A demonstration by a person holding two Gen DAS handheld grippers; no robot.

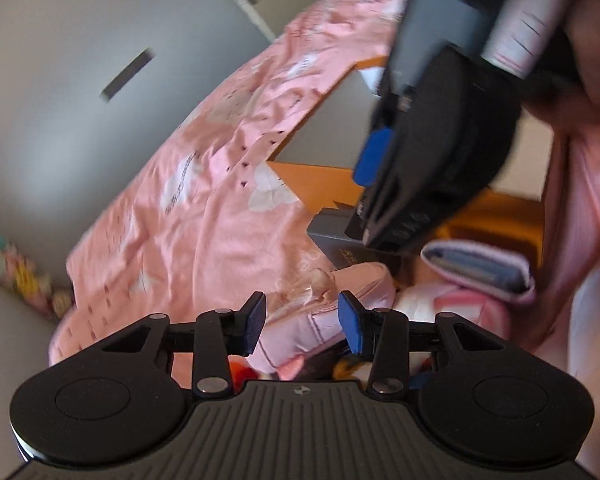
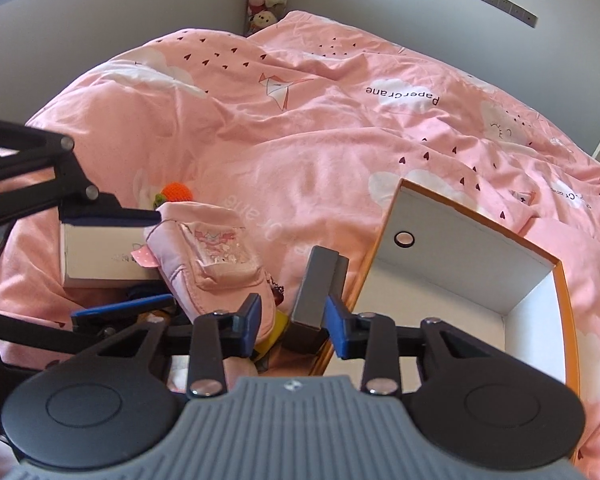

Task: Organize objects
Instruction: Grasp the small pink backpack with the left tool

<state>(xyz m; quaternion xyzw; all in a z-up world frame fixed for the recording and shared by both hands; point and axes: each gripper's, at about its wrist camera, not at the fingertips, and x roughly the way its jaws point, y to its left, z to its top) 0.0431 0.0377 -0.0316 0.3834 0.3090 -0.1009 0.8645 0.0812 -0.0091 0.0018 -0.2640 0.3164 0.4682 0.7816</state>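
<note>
Soft matt pink cotton duvet [image 2: 300, 140] creased on bed, smooth white-lined orange cardboard box [image 2: 480, 256], padded pink fabric pouch [image 2: 212, 260], matt grey card box [image 2: 316, 284]

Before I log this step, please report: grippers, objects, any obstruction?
Left gripper closed on pink pouch. Right gripper astride grey box, grip unclear. Pouch crowds grey box, open box just beside.

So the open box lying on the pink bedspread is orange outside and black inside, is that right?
Not quite. The open box does lie on the pink bedspread and its outside edge is orange, but the inside is white, not black. The right wrist view shows the white inner walls clearly.
</note>
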